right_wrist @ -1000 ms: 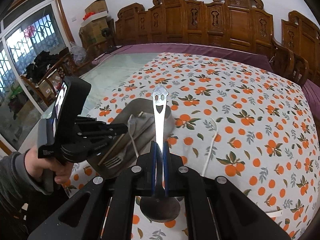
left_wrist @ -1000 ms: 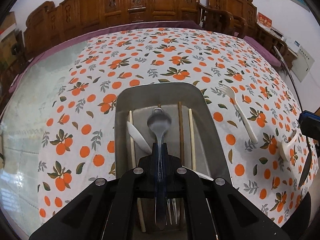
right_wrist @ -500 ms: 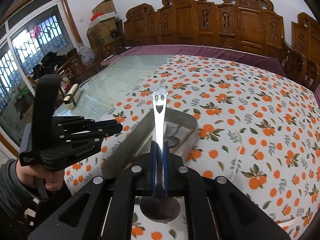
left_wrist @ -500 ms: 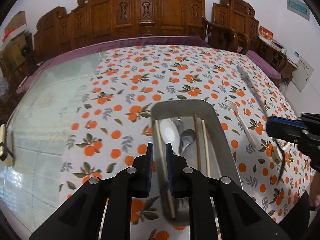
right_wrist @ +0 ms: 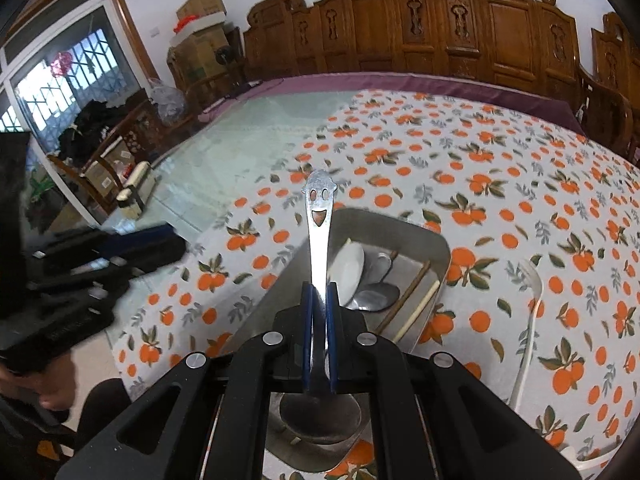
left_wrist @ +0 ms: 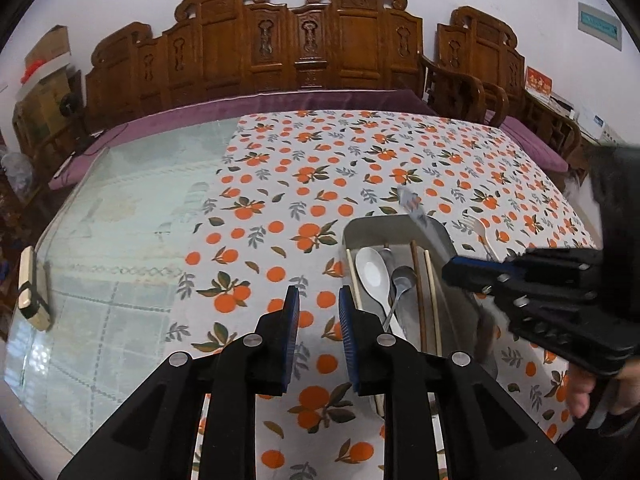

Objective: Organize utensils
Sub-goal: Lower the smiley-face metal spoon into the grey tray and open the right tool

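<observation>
Released a second ago: metal spoon (left_wrist: 402, 280) now in the steel tray (left_wrist: 440, 236). Left gripper (left_wrist: 319, 312) spread, empty, drawn aside. Right gripper (right_wrist: 319, 312) pinching smiley spoon (right_wrist: 319, 216) above tray, probably next in.

A cloth with oranges on it (left_wrist: 320, 168) covers part of the glass tabletop (left_wrist: 132, 208). Brown carved wooden chairs (left_wrist: 304, 40) stand behind it. Cardboard boxes (right_wrist: 200, 32) are stacked near a window (right_wrist: 60, 80).
</observation>
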Tool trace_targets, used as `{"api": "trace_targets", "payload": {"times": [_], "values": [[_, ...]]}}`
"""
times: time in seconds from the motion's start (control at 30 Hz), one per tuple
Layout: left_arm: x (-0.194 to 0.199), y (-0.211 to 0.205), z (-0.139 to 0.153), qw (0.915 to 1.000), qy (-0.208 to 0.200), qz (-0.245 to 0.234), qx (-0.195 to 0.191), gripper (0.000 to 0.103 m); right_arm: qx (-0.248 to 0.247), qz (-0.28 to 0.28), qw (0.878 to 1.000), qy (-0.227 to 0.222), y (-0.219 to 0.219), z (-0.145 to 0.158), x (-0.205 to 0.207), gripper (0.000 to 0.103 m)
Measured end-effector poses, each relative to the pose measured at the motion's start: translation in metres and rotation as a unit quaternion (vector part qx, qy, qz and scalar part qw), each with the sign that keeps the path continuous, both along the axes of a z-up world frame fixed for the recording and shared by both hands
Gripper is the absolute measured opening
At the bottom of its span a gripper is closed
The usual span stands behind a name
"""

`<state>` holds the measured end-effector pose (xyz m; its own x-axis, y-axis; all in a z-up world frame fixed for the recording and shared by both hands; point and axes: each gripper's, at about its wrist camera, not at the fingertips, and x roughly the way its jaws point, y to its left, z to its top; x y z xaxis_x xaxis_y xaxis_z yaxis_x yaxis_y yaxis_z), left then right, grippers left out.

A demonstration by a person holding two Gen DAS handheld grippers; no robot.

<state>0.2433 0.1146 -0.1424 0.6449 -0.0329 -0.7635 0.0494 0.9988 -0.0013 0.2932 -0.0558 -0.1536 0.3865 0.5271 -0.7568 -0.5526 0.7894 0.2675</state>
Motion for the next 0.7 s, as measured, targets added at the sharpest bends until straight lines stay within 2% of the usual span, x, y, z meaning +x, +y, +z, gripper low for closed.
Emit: {"api": "trace_targets", "payload": {"times": [0.17,0.33,0.5,0.7], "values": [[-0.003,0.002,0.001,1.0000,0.000,0.001,0.000,0.019,-0.024,-0.003,1.000,0.020,0.006,-0.027,0.002,0.008],[-0.006,-0.001,0.001,1.0000,-0.001,-0.001,0.000,0.019,-0.036,-0.006,0.999,0.031,0.006,-0.042,0.002,0.008],[-0.008,-0.003,0.002,1.0000,-0.001,-0.002,0.000,0.019,-0.040,-0.008,0.999,0.033,0.003,-0.045,0.004,0.010],[-0.012,-0.015,0.005,1.0000,-0.003,-0.007,-0.001,0.020,-0.029,-0.002,0.999,0.020,-0.012,-0.033,0.001,0.010]]}}
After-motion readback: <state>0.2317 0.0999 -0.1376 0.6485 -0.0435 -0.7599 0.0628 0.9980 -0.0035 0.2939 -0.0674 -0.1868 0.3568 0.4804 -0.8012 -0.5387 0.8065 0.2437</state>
